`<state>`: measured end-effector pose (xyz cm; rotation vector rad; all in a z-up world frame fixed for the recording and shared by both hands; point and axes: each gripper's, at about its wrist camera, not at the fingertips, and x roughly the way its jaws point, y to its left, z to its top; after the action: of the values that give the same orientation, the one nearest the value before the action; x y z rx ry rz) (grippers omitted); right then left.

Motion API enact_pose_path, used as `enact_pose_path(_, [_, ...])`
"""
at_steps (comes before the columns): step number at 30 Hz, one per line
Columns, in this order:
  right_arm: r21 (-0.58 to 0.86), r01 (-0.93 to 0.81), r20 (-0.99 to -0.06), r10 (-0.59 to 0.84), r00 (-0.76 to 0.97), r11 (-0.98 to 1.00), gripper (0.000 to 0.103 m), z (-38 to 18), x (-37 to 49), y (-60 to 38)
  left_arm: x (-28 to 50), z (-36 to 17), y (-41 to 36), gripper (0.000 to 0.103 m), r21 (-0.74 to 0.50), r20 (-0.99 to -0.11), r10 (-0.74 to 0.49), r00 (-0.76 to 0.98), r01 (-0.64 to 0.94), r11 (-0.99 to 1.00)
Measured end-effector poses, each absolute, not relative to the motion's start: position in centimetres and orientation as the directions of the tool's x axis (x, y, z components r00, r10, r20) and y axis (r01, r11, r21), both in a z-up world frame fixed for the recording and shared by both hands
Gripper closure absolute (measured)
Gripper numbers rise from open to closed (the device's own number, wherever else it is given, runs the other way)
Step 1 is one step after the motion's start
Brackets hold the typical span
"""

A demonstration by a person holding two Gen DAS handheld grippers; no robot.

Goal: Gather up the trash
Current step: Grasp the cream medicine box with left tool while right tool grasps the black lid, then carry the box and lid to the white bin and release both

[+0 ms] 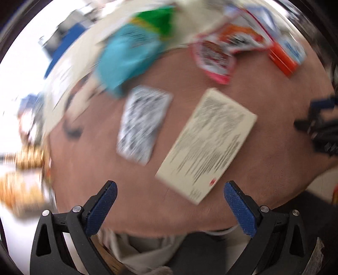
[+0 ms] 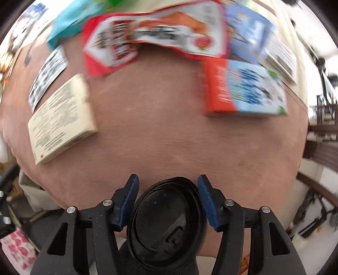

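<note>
Both views are motion-blurred. My left gripper (image 1: 170,187) is open and empty above the near edge of a round brown table (image 1: 190,69). Ahead of it lie a cream box (image 1: 208,140) and a grey printed packet (image 1: 145,123). Farther off are a turquoise bag (image 1: 128,57), a red-and-white wrapper (image 1: 215,59) and an orange-and-blue carton (image 1: 287,55). My right gripper (image 2: 168,183) is shut on a cup with a black lid (image 2: 169,220), held over the table's near edge. The right wrist view also shows the cream box (image 2: 61,118), red wrapper (image 2: 147,38) and carton (image 2: 245,88).
A green bag (image 1: 160,19) lies behind the turquoise one. The other gripper's black body (image 1: 323,127) shows at the right edge. A blue box (image 2: 247,31) and a white printed box (image 2: 281,57) lie at the far right. Dark wooden furniture (image 2: 323,146) stands beyond the table.
</note>
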<state>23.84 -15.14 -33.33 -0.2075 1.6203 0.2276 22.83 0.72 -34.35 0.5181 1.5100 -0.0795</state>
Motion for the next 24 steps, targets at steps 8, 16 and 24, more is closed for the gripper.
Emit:
enact_pose_path(8, [0.04, -0.139, -0.996, 0.029, -0.079, 0.99, 0.044, -34.5, 24.3, -21.1, 25.5, -38.2, -2.4, 0.0, 0.219, -0.964, 0.265, 0.001, 0.568, 0.794])
enact_pose_path(16, [0.102, -0.063, -0.99, 0.095, -0.109, 0.993, 0.011, -34.3, 25.0, -24.2, 25.3, -38.5, -3.9, 0.026, 0.14, -0.983, 0.185, -0.022, 0.565, 0.813])
enact_pose_path(24, [0.062, -0.17, -0.992, 0.042, -0.121, 0.983, 0.002, -33.6, 22.1, -22.6, 21.3, -38.2, 1.3, 0.027, -0.007, -0.985, -0.008, -0.172, -0.006, 1.0])
